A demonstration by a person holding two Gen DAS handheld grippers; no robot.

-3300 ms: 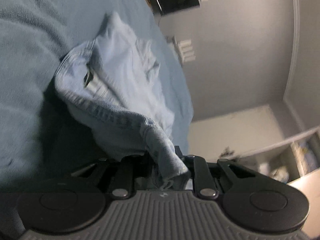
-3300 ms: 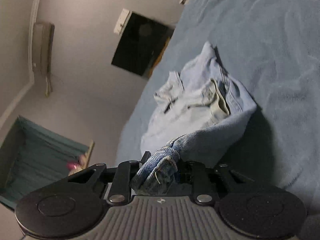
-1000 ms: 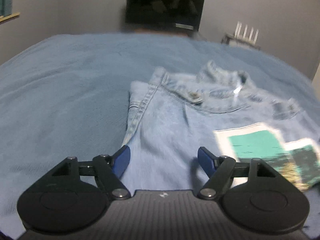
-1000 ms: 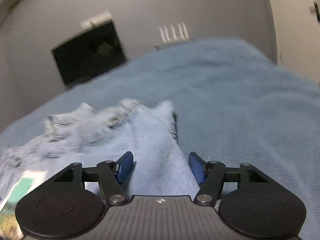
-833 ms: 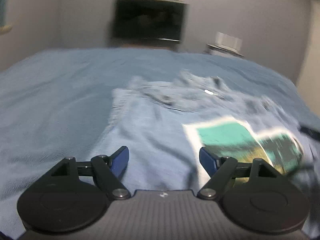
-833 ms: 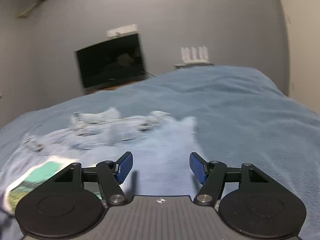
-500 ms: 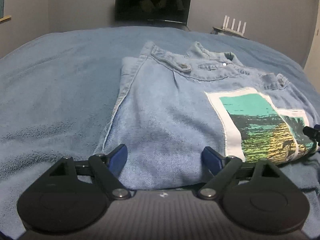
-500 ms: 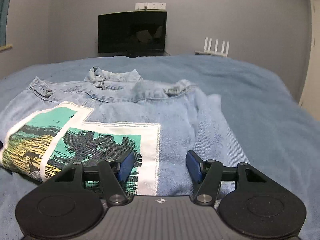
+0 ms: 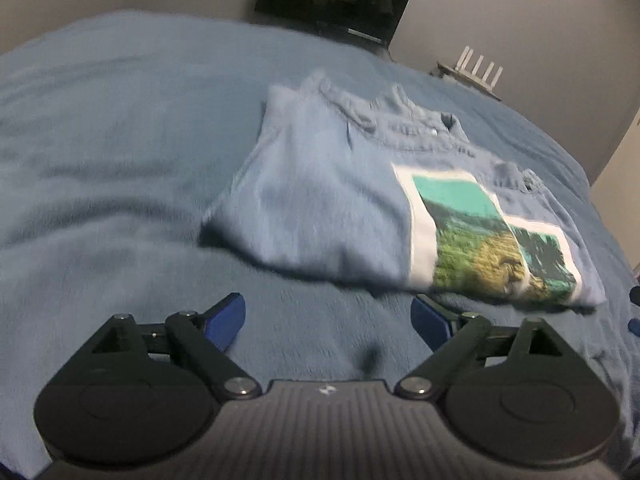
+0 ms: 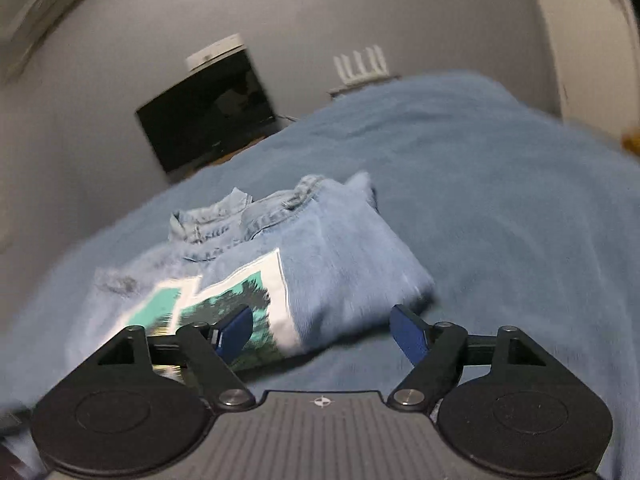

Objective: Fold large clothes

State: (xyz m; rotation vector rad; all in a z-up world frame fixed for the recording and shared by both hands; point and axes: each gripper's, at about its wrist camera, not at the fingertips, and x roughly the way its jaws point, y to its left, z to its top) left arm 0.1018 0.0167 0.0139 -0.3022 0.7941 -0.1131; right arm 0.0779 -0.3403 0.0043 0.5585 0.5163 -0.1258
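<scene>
Clearly the light-blue denim jacket with a teal, green and yellow printed patch (image 9: 344, 200) is thick, soft stuff. It should drape heavily and hold a crease reasonably well, though the stacked layers at a fold will be bulky and may slide on one another if pinched too shallowly. It lies folded into a squarish bundle on the fuzzy blue blanket (image 9: 120, 152) that covers the bed, collar toward the far wall, printed patch facing up. A sound hold, by my reckoning, is at the near corners of the bundle, taking all layers at once – the collar and seams are stiffer and less willing to bend.

In its own view the left gripper (image 9: 326, 314) points down at a slant over bare blanket just short of the jacket's near edge, apart from the cloth. Its blue jaws have just been opening and stand very wide, nothing between them.

Seen from its own camera, the right gripper (image 10: 322, 330) hangs tilted over the near right corner of the bundle. Its jaws too have just been opening; they stand wide – the corner shows in the gap between them, but the pads do not press on it.
</scene>
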